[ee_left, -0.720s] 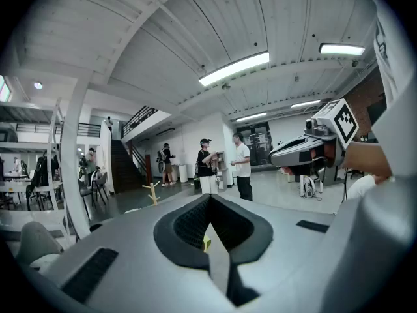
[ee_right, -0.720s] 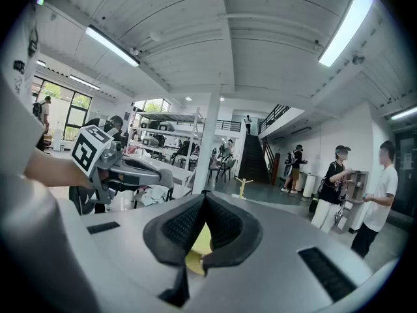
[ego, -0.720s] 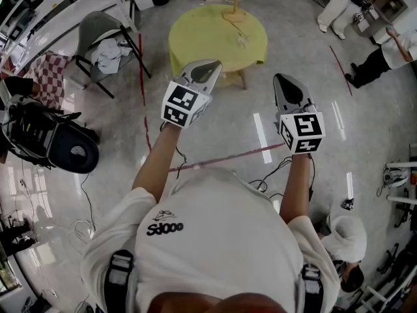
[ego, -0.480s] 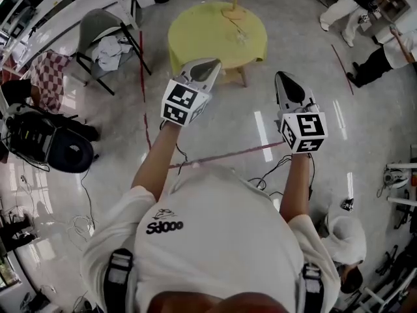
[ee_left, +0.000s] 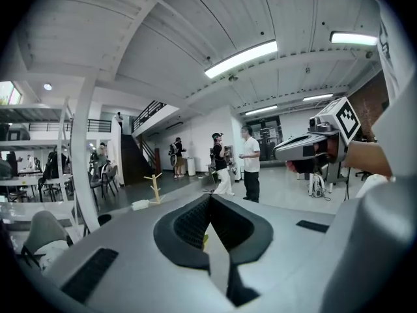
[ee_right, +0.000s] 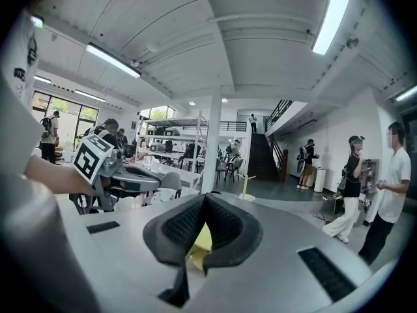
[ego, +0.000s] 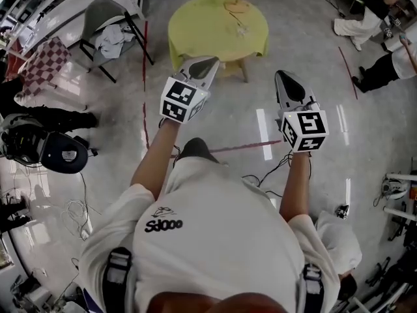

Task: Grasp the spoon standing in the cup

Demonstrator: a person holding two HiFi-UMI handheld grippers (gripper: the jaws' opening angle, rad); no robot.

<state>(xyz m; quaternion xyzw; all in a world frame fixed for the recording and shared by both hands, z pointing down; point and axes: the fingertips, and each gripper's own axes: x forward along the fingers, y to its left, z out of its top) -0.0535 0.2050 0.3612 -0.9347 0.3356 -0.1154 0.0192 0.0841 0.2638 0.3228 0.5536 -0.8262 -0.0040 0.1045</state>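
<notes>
A round yellow table (ego: 195, 31) stands ahead of me on the floor, with a wooden peg stand (ego: 236, 4) at its far edge and a small pale thing (ego: 242, 32) near the middle. That thing is too small to tell as a cup or spoon. My left gripper (ego: 207, 62) and right gripper (ego: 285, 77) are held out side by side, short of the table and above the floor. The left gripper (ee_left: 209, 198) is shut and holds nothing. The right gripper (ee_right: 204, 197) is shut too, with the yellow tabletop (ee_right: 202, 240) showing behind its pads.
A folding chair (ego: 104, 18) with clothes on it stands left of the table, beside a checkered cloth (ego: 39, 67). A black bag (ego: 58, 152) and cables (ego: 75, 210) lie at the left. Red tape (ego: 144, 77) crosses the floor. People (ego: 378, 70) stand at the right.
The view has shifted as the person steps: a knee now shows below the arms, and the bag and chair slid left. Both grippers keep their pose and stay shut.
</notes>
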